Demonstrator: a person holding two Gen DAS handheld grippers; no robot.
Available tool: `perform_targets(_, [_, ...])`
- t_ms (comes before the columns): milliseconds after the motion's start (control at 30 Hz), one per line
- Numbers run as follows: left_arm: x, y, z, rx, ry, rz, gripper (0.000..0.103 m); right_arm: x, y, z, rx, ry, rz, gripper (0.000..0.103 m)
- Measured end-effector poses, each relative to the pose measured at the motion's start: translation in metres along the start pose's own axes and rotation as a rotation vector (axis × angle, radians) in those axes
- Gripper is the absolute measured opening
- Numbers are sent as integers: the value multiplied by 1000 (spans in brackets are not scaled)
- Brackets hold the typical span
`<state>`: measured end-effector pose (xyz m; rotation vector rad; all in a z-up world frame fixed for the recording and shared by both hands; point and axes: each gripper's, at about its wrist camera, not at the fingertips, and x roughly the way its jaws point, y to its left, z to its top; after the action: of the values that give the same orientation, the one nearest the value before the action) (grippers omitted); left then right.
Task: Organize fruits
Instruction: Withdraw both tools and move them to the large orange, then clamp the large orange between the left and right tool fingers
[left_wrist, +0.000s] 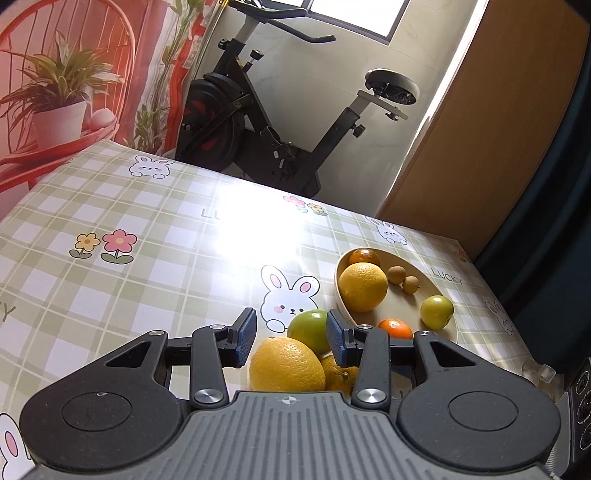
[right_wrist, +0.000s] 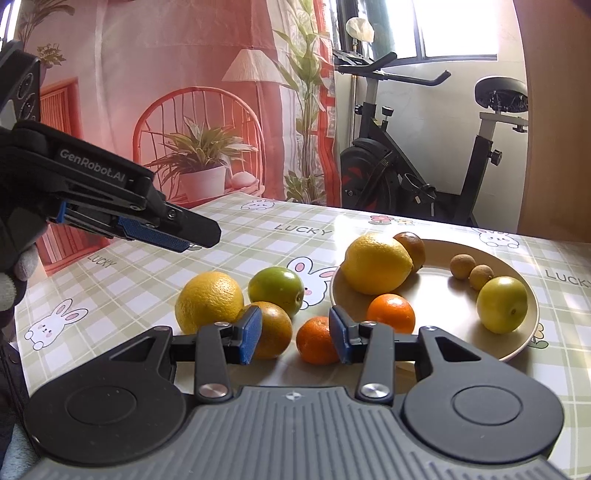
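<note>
A beige plate (right_wrist: 447, 314) holds a big yellow citrus (right_wrist: 375, 264), a dark orange (right_wrist: 412, 245), two small brown longans (right_wrist: 461, 266), a yellow-green fruit (right_wrist: 502, 304) and a tangerine (right_wrist: 391, 312). Loose on the tablecloth left of it lie a yellow orange (right_wrist: 208, 301), a green fruit (right_wrist: 275, 286), a brownish orange (right_wrist: 271, 330) and a small tangerine (right_wrist: 317, 339). My right gripper (right_wrist: 295, 336) is open, low in front of the two nearest loose fruits. My left gripper (right_wrist: 195, 236) hovers open above the table; in its own view its fingers (left_wrist: 291, 334) frame the green fruit (left_wrist: 308, 328) and the yellow orange (left_wrist: 286, 365) below.
The checked green tablecloth (left_wrist: 129, 295) with rabbit prints stretches bare to the left and back. An exercise bike (right_wrist: 424, 177) stands beyond the far table edge, beside a printed backdrop (right_wrist: 184, 110) and a wooden panel (left_wrist: 480, 147). A gloved hand (right_wrist: 14, 266) holds the left gripper.
</note>
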<state>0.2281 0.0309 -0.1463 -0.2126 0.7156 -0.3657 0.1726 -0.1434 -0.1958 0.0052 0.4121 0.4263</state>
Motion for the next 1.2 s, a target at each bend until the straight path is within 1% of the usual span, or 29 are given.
perform_targets(133, [-2,9,1,-31,7,-7,44,10,22,12,-87,14,71,45])
perform_targets(233, [-2,14,0,-38,7,-12,45,25,31,19,-138,48,111,45])
perform_targets(267, [-2,16,0,-43,8,-15,45,31,33,21,-142,63,121,47])
perform_targets(367, [-2,21,-3,-62,18,-28,45,48,35,23,-139,119,127,54])
perform_targets(433, [1,23,-5,-73,37,-44,47,52,36,24,-127,129,133,55])
perform_targets(500, [4,25,-7,-83,59,-61,48,54,44,23,-154,146,143,57])
perform_targets(567, [7,25,-10,-80,79,-69,48,52,53,20,-197,137,134,58])
perform_targets(600, [9,25,-12,-79,90,-75,48,51,56,19,-209,128,144,58])
perform_targets(633, [11,25,-14,-76,101,-79,48,51,58,19,-212,126,153,58])
perform_targets(700, [13,25,-17,-66,115,-59,53,52,62,19,-213,134,169,58])
perform_targets(767, [15,28,-19,-65,123,-38,53,53,65,18,-217,141,181,57])
perform_targets(833, [17,36,-22,-94,136,-41,53,56,67,16,-217,153,186,57])
perform_targets(933, [19,41,-25,-102,137,-32,53,62,68,17,-214,155,170,57])
perform_targets(1000, [19,41,-24,-99,134,-31,52,68,66,20,-191,159,166,57])
perform_targets(1100, [20,41,-25,-92,130,-33,51,81,60,23,-149,198,156,57])
perform_targets(1200, [22,40,-26,-88,125,-29,51,90,55,23,-111,213,156,59])
